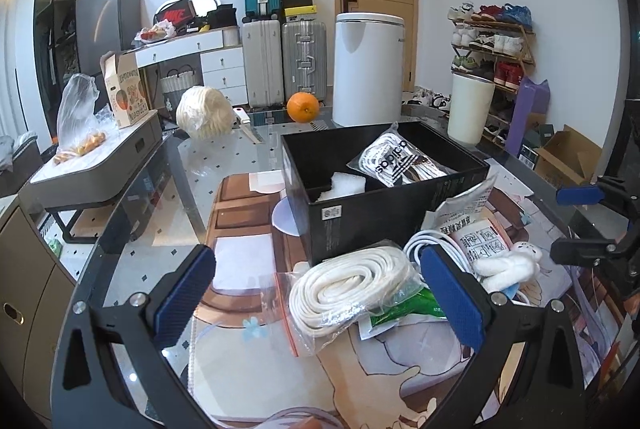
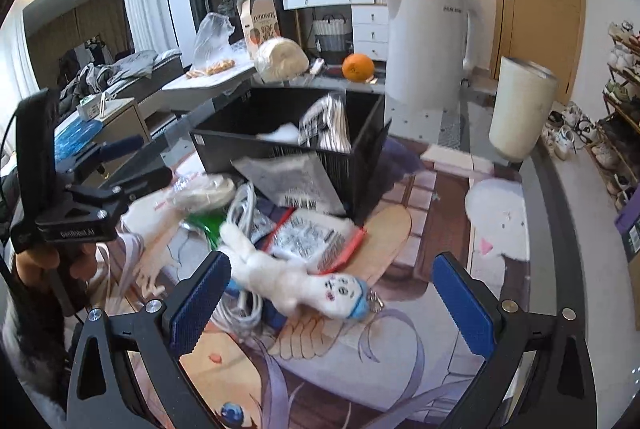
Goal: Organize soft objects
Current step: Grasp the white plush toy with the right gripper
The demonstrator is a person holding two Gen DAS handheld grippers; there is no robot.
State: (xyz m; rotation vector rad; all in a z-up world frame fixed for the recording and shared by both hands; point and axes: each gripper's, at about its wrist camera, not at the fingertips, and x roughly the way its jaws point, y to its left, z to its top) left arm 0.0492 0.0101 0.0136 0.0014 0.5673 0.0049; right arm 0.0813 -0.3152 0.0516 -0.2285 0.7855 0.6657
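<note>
Left of the black box (image 1: 384, 189), the left gripper (image 1: 320, 293) stands released, its jaws wide around the bagged white rope (image 1: 348, 289). The adidas bag (image 1: 400, 161) lies inside the box. Right of the box front, the right gripper (image 2: 332, 297) gapes over the white plush toy (image 2: 296, 281), which rests on the white cables (image 2: 240, 309).

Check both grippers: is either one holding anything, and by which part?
Nothing is held. The left gripper is open above the bagged white rope; the right gripper is open around the white plush toy, not gripping it.
</note>
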